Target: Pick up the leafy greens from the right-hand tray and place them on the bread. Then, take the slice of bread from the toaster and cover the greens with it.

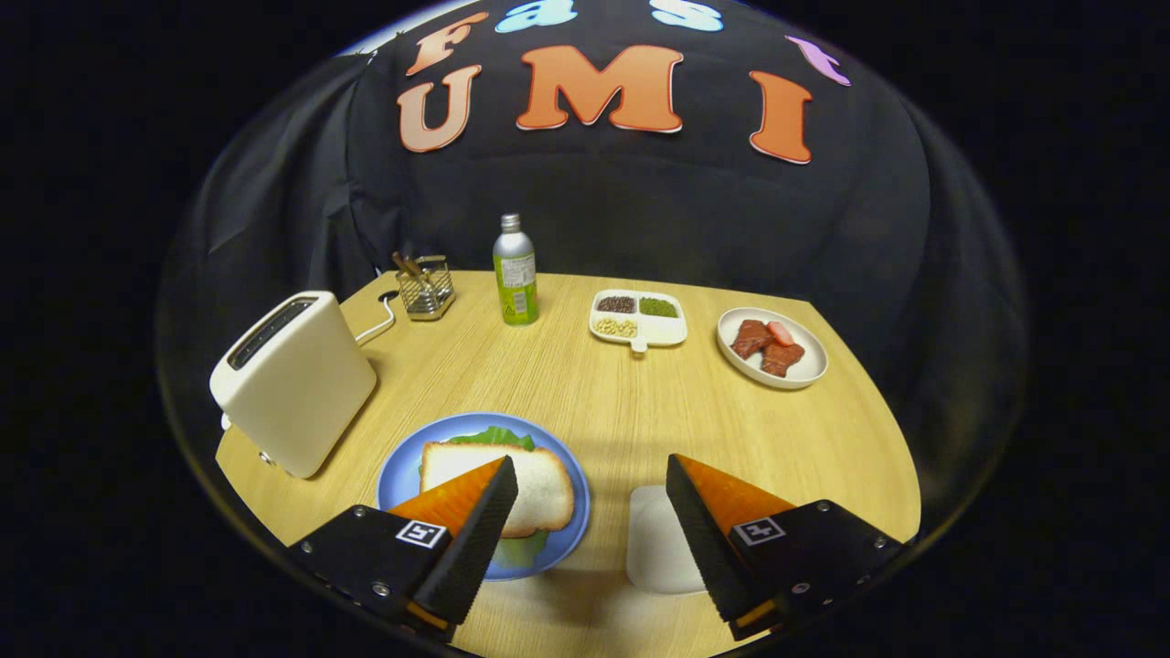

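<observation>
A slice of bread (535, 484) lies on a blue plate (402, 466), just beyond my left finger. Green leaves (498, 437) stick out from under the slice at its far edge and its near edge. The cream toaster (297, 379) stands to the left of the plate; its slots look dark. A small white tray (654, 548) lies between my fingers, close to the right one, with nothing on it. My gripper (592, 484) hangs above the table's front part, open wide, with nothing between the fingers (475, 539).
At the back of the wooden table (631, 402) stand a green bottle (515, 274) and a wire basket (426, 288). To their right are a divided dish of beans (638, 317) and a white plate with red meat pieces (772, 347). The toaster's cord runs toward the basket.
</observation>
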{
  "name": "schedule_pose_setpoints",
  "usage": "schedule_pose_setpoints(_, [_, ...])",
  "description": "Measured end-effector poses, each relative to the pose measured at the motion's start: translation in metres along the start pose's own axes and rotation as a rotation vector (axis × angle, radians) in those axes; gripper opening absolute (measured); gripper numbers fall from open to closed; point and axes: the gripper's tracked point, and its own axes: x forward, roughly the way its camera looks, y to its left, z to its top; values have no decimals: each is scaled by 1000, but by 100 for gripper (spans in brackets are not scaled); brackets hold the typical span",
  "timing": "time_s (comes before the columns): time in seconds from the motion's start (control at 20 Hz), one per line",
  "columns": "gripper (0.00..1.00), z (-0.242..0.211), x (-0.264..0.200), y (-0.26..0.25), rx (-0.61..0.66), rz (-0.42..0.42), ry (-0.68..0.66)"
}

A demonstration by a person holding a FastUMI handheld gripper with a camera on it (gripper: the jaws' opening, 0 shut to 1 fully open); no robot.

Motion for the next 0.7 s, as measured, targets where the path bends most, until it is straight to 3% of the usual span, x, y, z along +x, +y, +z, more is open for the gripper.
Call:
schedule_pose_setpoints(0.4, [98,98,-85,-47,53,-122,-217])
schedule_pose_setpoints(0.7, [98,136,-143,-57,113,-171,-341])
